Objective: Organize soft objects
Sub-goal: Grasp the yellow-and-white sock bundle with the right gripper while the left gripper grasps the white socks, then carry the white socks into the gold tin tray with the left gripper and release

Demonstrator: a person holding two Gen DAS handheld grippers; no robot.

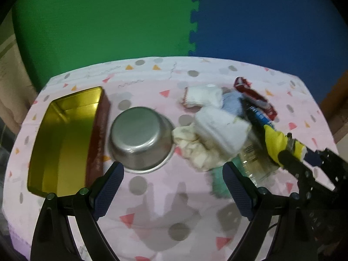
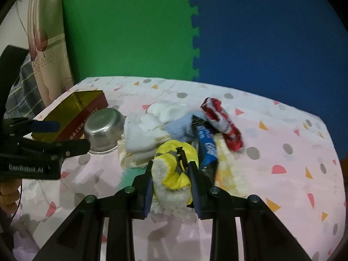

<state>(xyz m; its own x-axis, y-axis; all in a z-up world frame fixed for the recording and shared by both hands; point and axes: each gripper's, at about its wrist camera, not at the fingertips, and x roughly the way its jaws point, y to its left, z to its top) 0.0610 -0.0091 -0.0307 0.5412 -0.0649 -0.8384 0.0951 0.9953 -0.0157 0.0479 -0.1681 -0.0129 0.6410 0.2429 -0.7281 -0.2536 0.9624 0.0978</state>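
My right gripper (image 2: 170, 174) is shut on a yellow fleece-lined glove (image 2: 171, 169), held just above the table; the glove also shows in the left wrist view (image 1: 280, 144). Behind it lies a pile of soft things: white cloths (image 2: 143, 130) (image 1: 219, 128), a light blue cloth (image 2: 180, 128), a cream rag (image 1: 195, 150), a red and white sock (image 2: 226, 126) (image 1: 254, 97) and a teal cloth (image 1: 218, 180). My left gripper (image 1: 171, 180) is open and empty, in front of an upturned steel bowl (image 1: 141, 137). An open gold tin (image 1: 65, 139) stands at the left.
A blue packet (image 2: 206, 145) and a clear plastic bottle (image 1: 256, 165) lie among the cloths. The table has a pink patterned cover (image 1: 174, 217). Green and blue foam mats (image 1: 195, 21) form the back wall.
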